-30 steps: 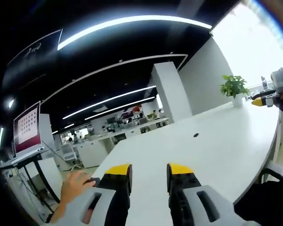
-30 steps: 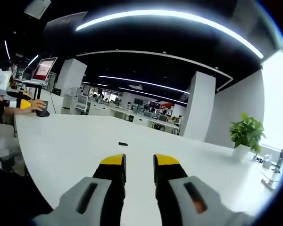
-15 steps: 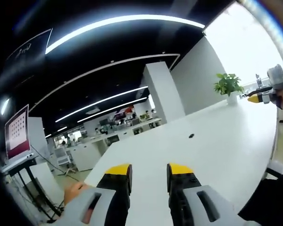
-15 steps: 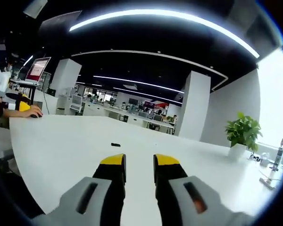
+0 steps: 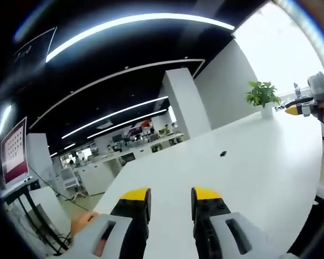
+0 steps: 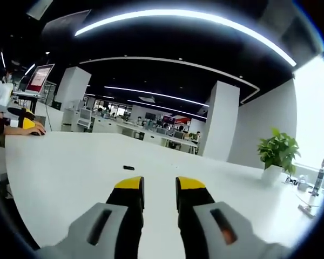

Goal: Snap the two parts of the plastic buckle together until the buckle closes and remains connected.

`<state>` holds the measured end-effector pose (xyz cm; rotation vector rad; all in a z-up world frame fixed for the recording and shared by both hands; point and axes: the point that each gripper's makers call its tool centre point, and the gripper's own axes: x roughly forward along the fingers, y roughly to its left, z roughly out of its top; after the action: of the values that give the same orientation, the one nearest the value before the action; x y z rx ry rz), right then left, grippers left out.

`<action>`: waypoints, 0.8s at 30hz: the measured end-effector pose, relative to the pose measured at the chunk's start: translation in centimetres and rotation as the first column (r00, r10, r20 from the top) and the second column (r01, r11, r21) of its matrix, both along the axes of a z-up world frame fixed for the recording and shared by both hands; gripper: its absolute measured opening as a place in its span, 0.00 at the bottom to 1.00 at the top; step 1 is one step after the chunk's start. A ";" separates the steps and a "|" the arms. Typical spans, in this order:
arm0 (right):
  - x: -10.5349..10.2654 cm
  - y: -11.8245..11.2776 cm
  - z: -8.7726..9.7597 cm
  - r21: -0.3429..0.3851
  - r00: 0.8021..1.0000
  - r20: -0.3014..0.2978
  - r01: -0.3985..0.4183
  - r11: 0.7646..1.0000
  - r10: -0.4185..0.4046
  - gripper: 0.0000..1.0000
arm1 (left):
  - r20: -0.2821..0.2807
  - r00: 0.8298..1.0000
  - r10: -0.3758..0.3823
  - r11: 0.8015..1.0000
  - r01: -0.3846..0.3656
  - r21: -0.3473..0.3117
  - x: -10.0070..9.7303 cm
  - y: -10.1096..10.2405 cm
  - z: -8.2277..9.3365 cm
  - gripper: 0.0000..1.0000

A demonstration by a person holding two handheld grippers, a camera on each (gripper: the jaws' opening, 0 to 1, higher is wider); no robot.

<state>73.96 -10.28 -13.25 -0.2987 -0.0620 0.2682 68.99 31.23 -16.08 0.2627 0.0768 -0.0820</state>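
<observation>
In the left gripper view, the left gripper (image 5: 170, 195) rises from the bottom with its yellow-tipped fingers (image 5: 136, 195) parted by a narrow gap and nothing between them. Just left of it a hand (image 5: 82, 222) shows at the near corner of the worktop (image 5: 259, 162). The white top runs away ahead, bare on all sides, its left edge slanting off toward the far office and its right edge curving round by a dark chair. Well ahead, alone on the surface, lies the buckle (image 5: 223, 154), a small dark piece too small to tell whether it is one part or two. Farther right, at the worktop's far side, the right gripper (image 5: 297, 110) hangs above the surface, with a plant (image 5: 262, 94) behind it near the white wall. A laptop (image 5: 13, 152) stands on a stand off the left corner.

In the right gripper view, the right gripper (image 6: 160, 185) has its fingers (image 6: 130, 185) likewise slightly apart and empty. Ahead of them and a little left lies the buckle (image 6: 129, 168), with open worktop (image 6: 65, 167) all round it. At the far left edge the left gripper (image 6: 22, 120) rests beside a hand (image 6: 32, 130), with the laptop (image 6: 39, 79) beyond it. The plant (image 6: 279, 152) stands at the far right.
</observation>
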 end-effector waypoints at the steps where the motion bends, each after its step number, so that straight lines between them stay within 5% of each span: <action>1: 0.1 0.0 0.0 0.001 1.000 0.000 0.000 1.000 0.000 0.23 | 0.000 1.000 0.000 1.000 0.000 0.000 0.1 0.1 0.0 0.29; 24: 0.6 0.2 0.2 0.008 1.000 0.007 0.000 1.000 0.000 0.23 | -0.014 1.000 -0.013 1.000 0.013 0.006 0.8 -0.2 -0.2 0.29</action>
<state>74.60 -10.11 -13.02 -0.2918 -0.0695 0.2671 69.77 31.01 -16.31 0.2689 0.0890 -0.0962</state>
